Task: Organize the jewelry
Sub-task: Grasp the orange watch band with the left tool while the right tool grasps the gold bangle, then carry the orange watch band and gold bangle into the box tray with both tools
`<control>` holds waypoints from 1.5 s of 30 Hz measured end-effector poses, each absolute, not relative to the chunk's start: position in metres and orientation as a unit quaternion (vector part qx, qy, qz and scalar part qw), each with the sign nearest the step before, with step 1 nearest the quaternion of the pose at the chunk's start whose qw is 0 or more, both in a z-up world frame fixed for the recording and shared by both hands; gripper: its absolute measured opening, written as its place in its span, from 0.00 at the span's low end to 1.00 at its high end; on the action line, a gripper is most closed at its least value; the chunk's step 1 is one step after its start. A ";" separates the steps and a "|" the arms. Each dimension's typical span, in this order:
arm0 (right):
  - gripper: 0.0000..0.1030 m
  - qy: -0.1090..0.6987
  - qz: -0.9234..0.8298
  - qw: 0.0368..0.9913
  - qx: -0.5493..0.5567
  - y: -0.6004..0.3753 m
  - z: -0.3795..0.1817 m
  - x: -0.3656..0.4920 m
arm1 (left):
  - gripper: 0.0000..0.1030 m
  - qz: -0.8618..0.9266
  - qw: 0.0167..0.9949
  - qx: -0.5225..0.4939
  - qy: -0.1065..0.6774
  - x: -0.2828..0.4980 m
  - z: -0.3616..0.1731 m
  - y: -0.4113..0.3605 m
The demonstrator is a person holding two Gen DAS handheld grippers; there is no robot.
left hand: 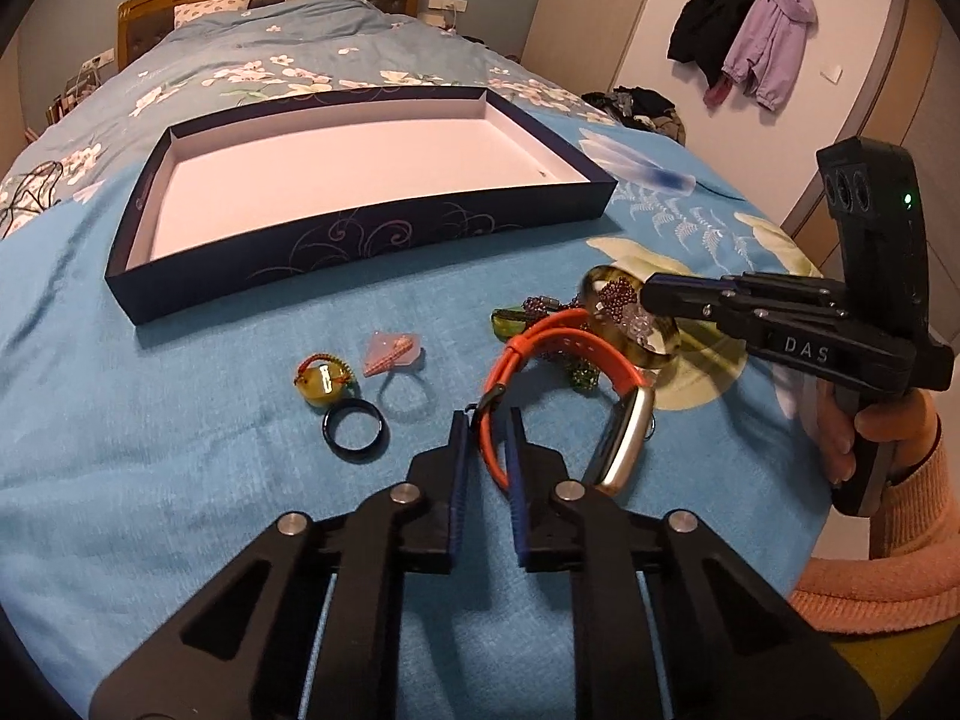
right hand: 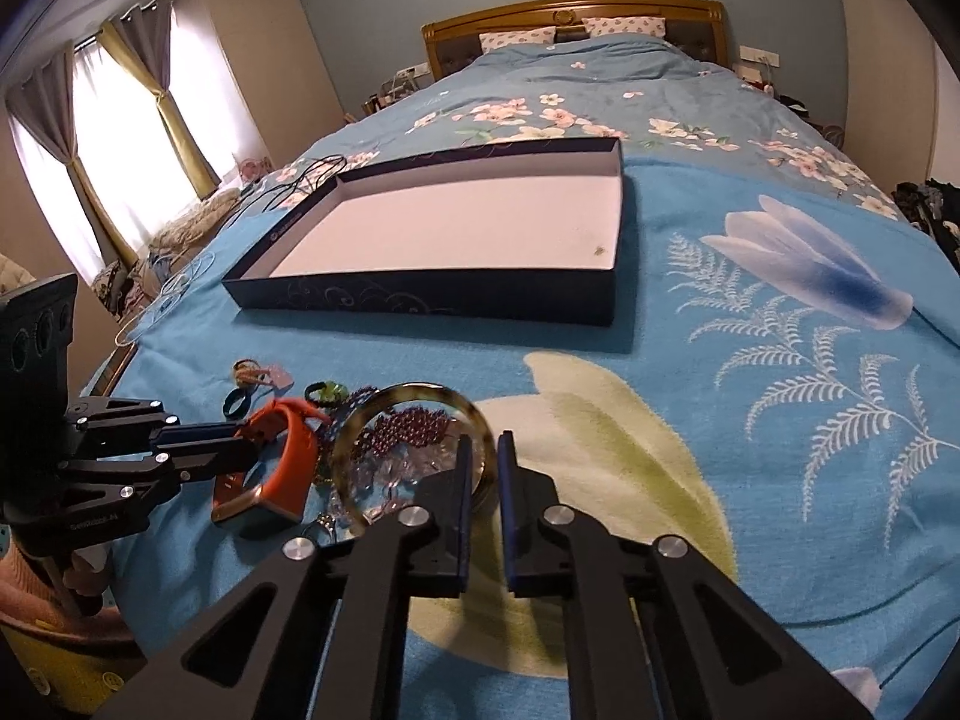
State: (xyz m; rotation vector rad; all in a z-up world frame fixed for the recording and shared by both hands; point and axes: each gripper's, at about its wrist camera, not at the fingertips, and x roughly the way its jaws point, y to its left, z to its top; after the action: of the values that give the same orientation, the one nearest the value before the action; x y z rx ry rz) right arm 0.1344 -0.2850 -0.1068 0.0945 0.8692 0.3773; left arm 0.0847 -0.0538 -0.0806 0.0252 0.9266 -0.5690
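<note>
My left gripper (left hand: 487, 420) is closed on the strap of an orange-band watch (left hand: 561, 336) with a metal case; the watch also shows in the right wrist view (right hand: 282, 462). My right gripper (right hand: 483, 450) is closed on the rim of a tortoiseshell bangle (right hand: 414, 396), which surrounds purple and clear beads (right hand: 414, 426). In the left wrist view the right gripper (left hand: 651, 291) reaches in over the bangle (left hand: 600, 276). A dark ring (left hand: 355, 429), an amber pendant (left hand: 318, 384), a pink piece (left hand: 393, 354) and a green piece (left hand: 510, 318) lie on the bedspread. The dark box (left hand: 360, 240) stands open behind them.
All this sits on a blue floral bedspread (right hand: 750, 420). The box shows in the right wrist view (right hand: 420, 294) with a white inside. Cables (right hand: 300, 180) lie at the bed's left edge. Clothes (left hand: 642, 105) are piled beyond the right edge.
</note>
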 end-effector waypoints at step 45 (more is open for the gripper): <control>0.11 0.443 0.179 0.878 0.010 -0.282 -0.101 0.137 | 0.16 -0.282 0.855 0.009 0.434 0.089 -0.078 -0.035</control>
State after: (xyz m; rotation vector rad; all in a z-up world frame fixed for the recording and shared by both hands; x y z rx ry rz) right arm 0.1373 -0.2820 -0.1011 0.0215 0.9248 0.3736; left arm 0.0891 -0.0351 -0.0778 0.0194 0.9126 -0.5931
